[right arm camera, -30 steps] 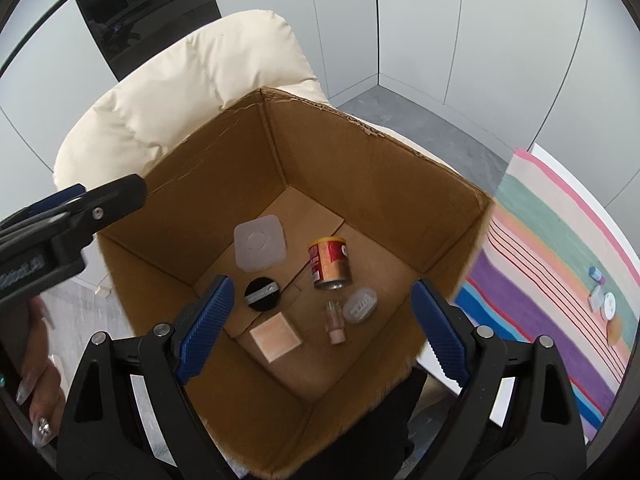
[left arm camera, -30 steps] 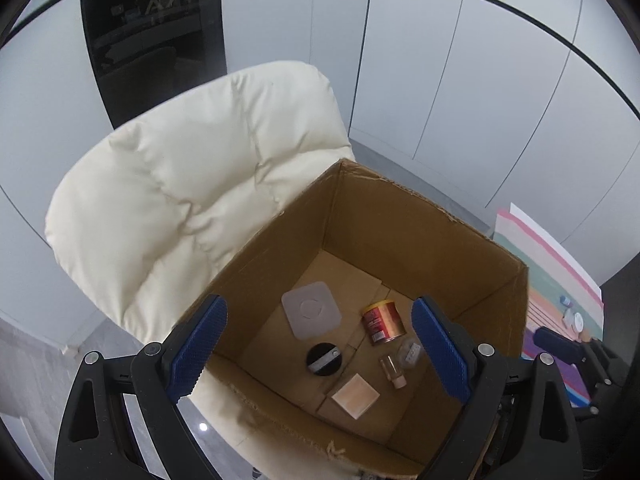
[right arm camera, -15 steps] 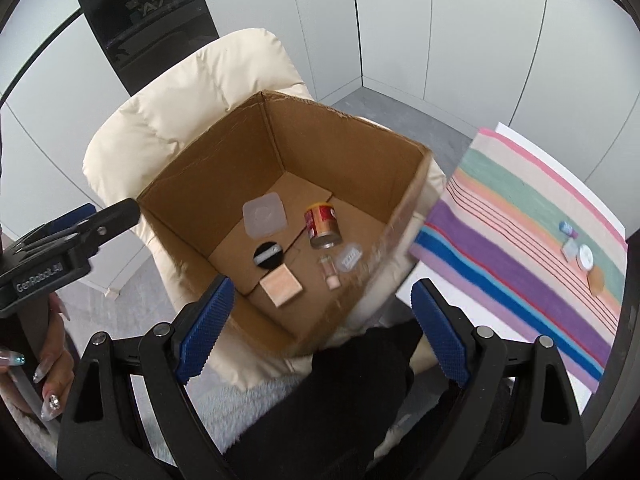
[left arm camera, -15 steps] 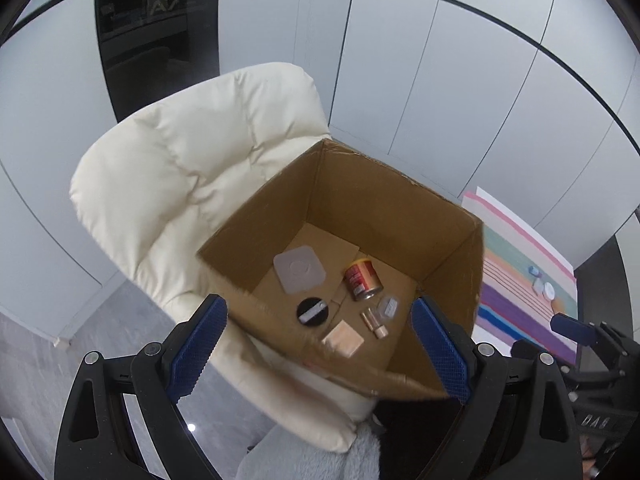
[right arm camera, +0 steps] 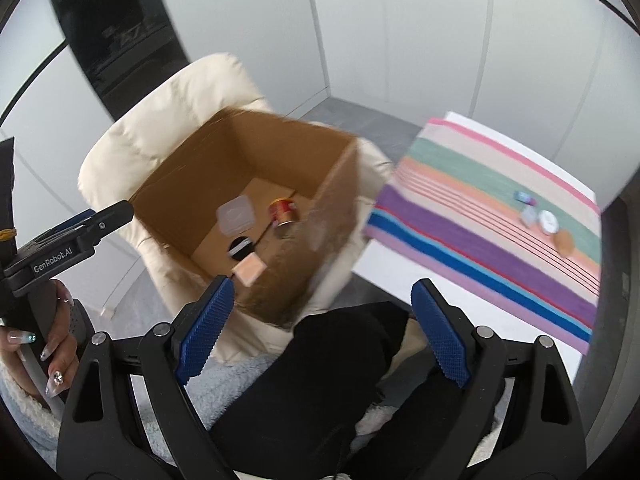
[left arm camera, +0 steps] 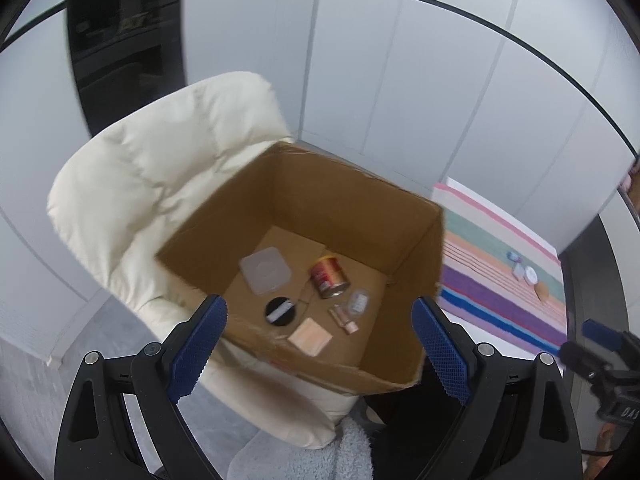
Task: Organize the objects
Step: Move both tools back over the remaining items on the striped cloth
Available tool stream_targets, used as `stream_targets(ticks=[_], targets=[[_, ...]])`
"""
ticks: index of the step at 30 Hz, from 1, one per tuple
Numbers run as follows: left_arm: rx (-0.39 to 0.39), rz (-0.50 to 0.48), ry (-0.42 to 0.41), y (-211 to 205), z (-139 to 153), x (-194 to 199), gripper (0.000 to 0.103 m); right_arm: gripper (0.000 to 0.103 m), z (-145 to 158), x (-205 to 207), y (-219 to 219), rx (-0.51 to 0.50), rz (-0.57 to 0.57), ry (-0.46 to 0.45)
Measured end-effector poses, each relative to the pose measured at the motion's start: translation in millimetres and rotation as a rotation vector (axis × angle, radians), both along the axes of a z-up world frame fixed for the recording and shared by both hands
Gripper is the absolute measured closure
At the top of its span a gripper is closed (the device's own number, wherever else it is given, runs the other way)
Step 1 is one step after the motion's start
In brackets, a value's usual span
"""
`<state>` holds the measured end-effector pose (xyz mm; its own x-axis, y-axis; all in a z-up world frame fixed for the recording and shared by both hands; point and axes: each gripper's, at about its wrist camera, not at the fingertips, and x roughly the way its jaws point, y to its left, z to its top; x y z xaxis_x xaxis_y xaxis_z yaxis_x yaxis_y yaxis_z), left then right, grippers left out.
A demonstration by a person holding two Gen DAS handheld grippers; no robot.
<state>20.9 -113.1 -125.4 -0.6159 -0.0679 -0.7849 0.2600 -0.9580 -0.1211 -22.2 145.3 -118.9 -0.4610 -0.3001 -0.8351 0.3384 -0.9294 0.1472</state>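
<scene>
An open cardboard box [left arm camera: 352, 200] sits on a cream padded chair [left arm camera: 160, 168]. Inside lie a clear square lid [left arm camera: 265, 271], a red can [left arm camera: 328, 277] on its side, a black round compact [left arm camera: 280, 311], a peach square pad [left arm camera: 310, 337], a small bottle [left arm camera: 344, 319] and a clear case [left arm camera: 358, 301]. My left gripper [left arm camera: 318, 348] is open and empty, above the box's near edge. My right gripper [right arm camera: 320, 332] is open and empty, back from the box [right arm camera: 248, 184], over dark trousers. Several small items [right arm camera: 544, 220] lie on the striped cloth [right arm camera: 480, 208].
The striped cloth covers a white table [right arm camera: 472, 312] right of the chair. A dark cabinet [left arm camera: 124, 40] and white wall panels stand behind. My legs in black trousers [right arm camera: 332, 380] fill the low foreground. The left gripper's handle [right arm camera: 68, 248] shows at the right view's left edge.
Both grippers have pulled up and back from the box, which looks smaller now. The right view has swung right, so more of the striped cloth and its items shows.
</scene>
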Motion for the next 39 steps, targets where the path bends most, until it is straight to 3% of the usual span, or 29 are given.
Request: stream_targets(ticks=[10, 24, 39], targets=[[-0.072, -0.234, 0.039, 100.3, 3.2, -33.6, 0.008, 0.011, 6.5, 11.5, 105.9, 0.032, -0.246, 0.034], [-0.039, -0.463, 0.001, 210.5, -7.5, -71.6, 0.008, 0.011, -12.5, 42.3, 241.9, 0.056, -0.542, 0.016], [-0.043, -0.609, -0.074, 317.1, -28.8, -117.5, 0.008, 0.011, -36.4, 44.9, 317.0, 0.041, -0.68, -0.027]])
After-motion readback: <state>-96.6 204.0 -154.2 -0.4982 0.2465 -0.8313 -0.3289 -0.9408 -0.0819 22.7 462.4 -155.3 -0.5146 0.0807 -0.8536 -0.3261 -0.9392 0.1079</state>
